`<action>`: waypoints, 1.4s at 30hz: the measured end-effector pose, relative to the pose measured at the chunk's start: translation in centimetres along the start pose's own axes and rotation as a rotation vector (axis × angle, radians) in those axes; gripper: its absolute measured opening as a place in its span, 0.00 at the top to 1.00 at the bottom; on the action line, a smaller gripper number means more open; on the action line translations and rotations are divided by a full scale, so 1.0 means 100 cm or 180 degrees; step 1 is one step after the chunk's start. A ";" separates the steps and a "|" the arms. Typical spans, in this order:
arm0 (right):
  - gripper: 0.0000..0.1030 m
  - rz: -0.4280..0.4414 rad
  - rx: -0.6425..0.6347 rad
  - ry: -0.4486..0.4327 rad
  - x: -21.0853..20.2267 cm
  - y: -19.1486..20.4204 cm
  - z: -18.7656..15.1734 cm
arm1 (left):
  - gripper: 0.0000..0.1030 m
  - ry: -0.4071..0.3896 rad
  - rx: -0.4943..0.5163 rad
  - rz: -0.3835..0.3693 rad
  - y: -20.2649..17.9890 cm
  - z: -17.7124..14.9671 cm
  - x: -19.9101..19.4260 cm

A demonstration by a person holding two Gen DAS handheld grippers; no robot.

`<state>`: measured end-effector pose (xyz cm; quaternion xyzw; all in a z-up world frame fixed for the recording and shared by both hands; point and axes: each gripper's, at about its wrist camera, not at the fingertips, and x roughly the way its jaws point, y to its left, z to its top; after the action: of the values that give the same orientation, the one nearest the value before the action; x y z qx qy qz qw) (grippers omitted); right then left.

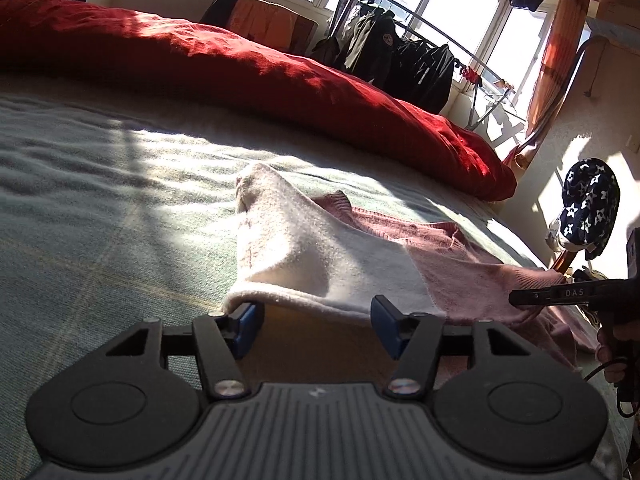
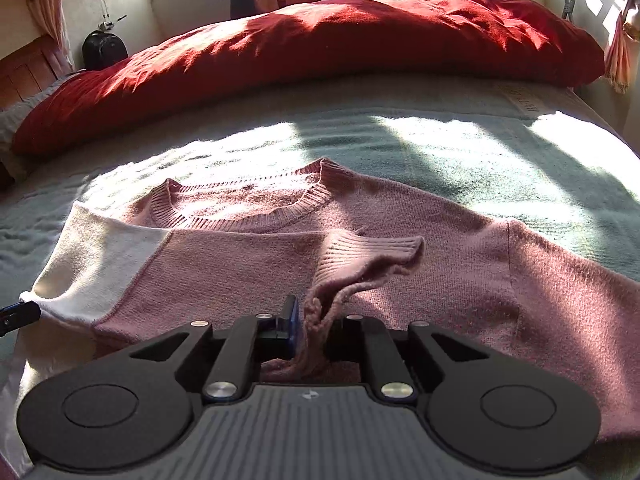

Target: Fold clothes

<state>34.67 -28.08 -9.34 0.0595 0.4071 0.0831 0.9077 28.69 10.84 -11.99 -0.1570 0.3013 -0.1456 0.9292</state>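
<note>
Bed blanket (image 2: 460,148) under sweater (image 2: 440,264), red duvet (image 2: 320,48)

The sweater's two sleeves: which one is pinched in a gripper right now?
The all-pink sleeve, folded across the chest: the right gripper is shut on its ribbed cuff. The other sleeve is cream-white, merely draped over the open left gripper.

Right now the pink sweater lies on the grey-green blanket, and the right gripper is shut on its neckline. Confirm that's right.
Not the neckline. The right wrist view shows the right gripper shut on a ribbed sleeve cuff folded across the chest; the neckline lies untouched beyond. The pink sweater does lie on the grey-green blanket.
</note>
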 end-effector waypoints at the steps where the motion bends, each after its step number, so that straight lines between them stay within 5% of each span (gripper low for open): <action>1: 0.86 0.0014 0.0021 0.0009 -0.001 0.001 -0.001 | 0.46 0.0022 -0.0034 0.0008 0.003 0.000 -0.001; 8: 0.74 0.0025 0.0122 0.0069 -0.005 -0.002 -0.007 | 0.44 0.0166 -0.0179 0.0048 0.002 -0.002 -0.012; 14: 0.72 -0.0268 0.0042 -0.0115 -0.037 -0.007 -0.006 | 0.24 0.0218 -0.0211 0.0030 -0.009 0.006 -0.046; 17: 0.71 -0.0046 -0.0097 -0.0210 -0.050 0.008 0.003 | 0.16 0.0279 -0.0267 0.0098 -0.003 0.018 -0.051; 19: 0.64 0.0327 -0.0190 -0.0197 -0.050 0.029 0.013 | 0.13 0.0228 -0.0239 0.0138 0.003 0.024 -0.053; 21: 0.43 0.0652 -0.0343 -0.0141 -0.039 0.062 0.023 | 0.11 0.0196 -0.0192 0.0206 0.009 0.027 -0.053; 23: 0.41 0.0923 -0.0516 -0.0072 -0.025 0.098 0.033 | 0.10 0.0198 -0.0128 0.0303 0.016 0.029 -0.052; 28: 0.45 0.1097 -0.0907 -0.0002 0.006 0.179 0.059 | 0.09 0.0161 0.0042 0.0407 0.029 0.031 -0.050; 33: 0.70 0.1054 -0.1208 0.0327 0.050 0.223 0.065 | 0.09 0.0264 -0.0008 0.0190 0.049 0.034 -0.041; 39: 0.75 0.1064 -0.1462 0.0571 0.101 0.259 0.050 | 0.09 0.0124 -0.0344 0.0027 0.082 0.024 -0.045; 42: 0.73 0.1072 -0.1499 0.0559 0.117 0.276 0.047 | 0.09 0.0168 -0.0447 0.0135 0.090 0.024 -0.044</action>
<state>43.01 1.08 -9.94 -0.0933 0.4379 0.3294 0.8313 28.32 21.06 -11.32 -0.2115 0.3384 -0.1083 0.9105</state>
